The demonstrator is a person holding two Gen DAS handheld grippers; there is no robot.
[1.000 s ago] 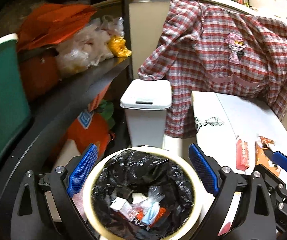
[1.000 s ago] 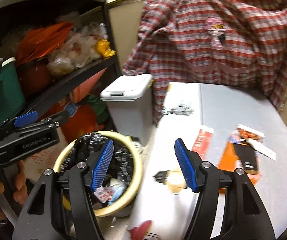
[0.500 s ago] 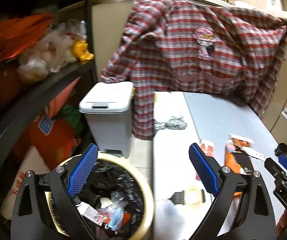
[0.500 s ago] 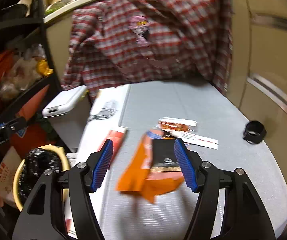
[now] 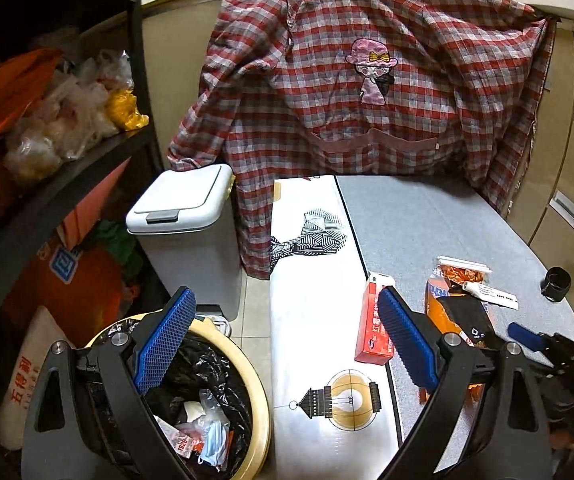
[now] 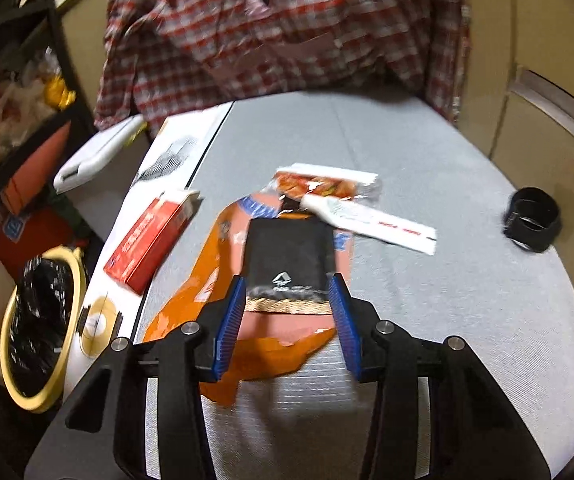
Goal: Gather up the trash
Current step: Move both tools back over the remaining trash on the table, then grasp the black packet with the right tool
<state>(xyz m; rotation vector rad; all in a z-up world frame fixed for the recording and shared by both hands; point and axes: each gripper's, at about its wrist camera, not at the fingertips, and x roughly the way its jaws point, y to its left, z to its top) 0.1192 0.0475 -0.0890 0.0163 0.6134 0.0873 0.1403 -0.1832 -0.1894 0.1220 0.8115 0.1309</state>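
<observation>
- Black pouch (image 6: 289,256) lies on orange wrapper (image 6: 207,300), near bench (image 6: 467,300) edge; right hand-held gripper (image 6: 289,316), jaws just closing, straddles it, not yet pinching.
- Left hand-held gripper (image 5: 283,344) hangs open, empty, over bin (image 5: 261,408) at left, ready for drops.

Wrappers (image 6: 271,280) on table (image 6: 467,312); bin (image 6: 35,328) apparently left, below.

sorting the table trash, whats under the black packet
The black packet lies on an orange wrapper, which sticks out at its left and near edges. A white sachet touches its far corner. Whatever else lies beneath is covered.
</observation>
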